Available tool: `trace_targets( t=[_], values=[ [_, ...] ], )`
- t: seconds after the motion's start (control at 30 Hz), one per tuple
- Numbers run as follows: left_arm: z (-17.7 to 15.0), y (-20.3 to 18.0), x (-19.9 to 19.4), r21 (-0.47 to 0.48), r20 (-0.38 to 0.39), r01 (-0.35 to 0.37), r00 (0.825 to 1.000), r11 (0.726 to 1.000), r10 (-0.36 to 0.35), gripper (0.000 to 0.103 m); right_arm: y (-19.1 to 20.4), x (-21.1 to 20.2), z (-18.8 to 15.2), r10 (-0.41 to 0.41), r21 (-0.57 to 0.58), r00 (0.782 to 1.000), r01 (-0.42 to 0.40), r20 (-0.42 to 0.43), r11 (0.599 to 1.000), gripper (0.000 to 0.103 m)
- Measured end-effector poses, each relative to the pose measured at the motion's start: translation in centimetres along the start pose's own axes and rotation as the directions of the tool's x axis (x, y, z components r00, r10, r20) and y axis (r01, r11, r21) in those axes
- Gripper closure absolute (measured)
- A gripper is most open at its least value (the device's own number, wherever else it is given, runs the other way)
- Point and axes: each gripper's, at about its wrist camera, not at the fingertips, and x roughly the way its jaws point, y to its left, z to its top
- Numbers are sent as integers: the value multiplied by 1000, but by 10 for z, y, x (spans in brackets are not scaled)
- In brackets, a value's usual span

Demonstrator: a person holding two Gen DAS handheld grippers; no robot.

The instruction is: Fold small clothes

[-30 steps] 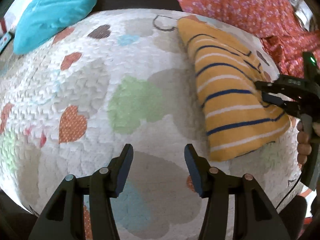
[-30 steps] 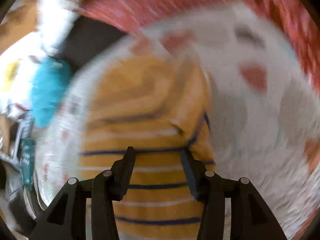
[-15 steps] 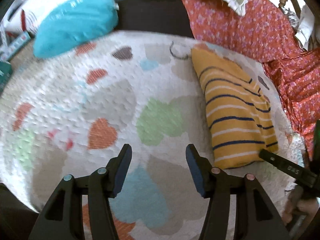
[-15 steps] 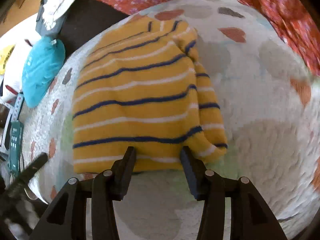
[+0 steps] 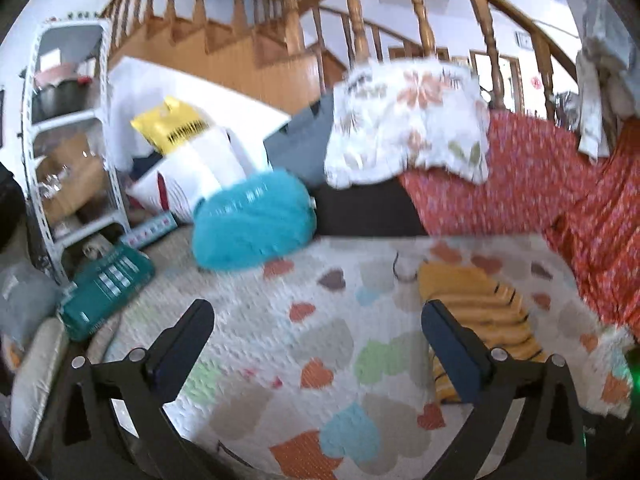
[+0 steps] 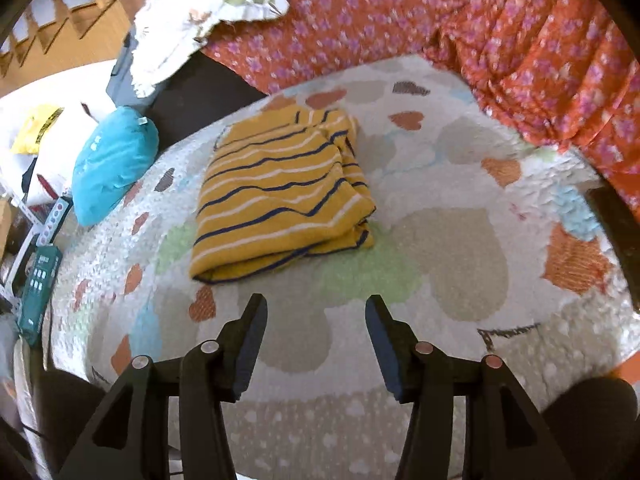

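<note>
Both grippers empty, nothing between the pads. We see the right gripper (image 6: 316,320) with jaws partly apart, just been opening a bit further, hanging over the heart-print quilt (image 6: 460,248). The folded yellow striped garment (image 6: 280,196) lies flat on the quilt ahead of those fingertips and slightly to the left in that view, clear of them, folded edge toward us.

The left gripper (image 5: 316,334) has jaws spread wide, having just opened a lot. In its view the yellow striped garment (image 5: 476,304) sits beyond the right-hand finger, partly hidden by it, not between the jaws.

Farther back: teal cushion (image 6: 112,164) at the quilt's far left edge, red floral cloth (image 6: 480,28) behind and to the right, wooden stair railing (image 5: 352,8) at the back.
</note>
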Motion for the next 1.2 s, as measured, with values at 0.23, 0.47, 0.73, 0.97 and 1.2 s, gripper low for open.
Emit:
trace_targets(
  t=[0.23, 0.47, 0.73, 0.97, 1.2],
  values=[
    [16, -5, -9, -64, -143, 104, 983, 993, -112, 0, 30, -23, -5, 9, -92, 998, -4, 55, 996, 42],
    [-19, -25, 7, -55, -308, 141, 939, 989, -151, 0, 45, -37, -15, -17, -162, 997, 29, 76, 986, 35],
    [-51, -47, 15, 3, -399, 163, 905, 987, -149, 0, 41, -31, -16, -42, -137, 998, 49, 51, 989, 32],
    [-52, -49, 12, 12, -403, 188, 900, 982, -167, 0, 42, -34, -15, -68, -161, 995, 78, 70, 984, 18],
    [-56, -57, 12, 14, -434, 218, 880, 976, -190, 0, 33, -36, -12, -116, -119, 990, 125, 82, 985, 9]
  ],
)
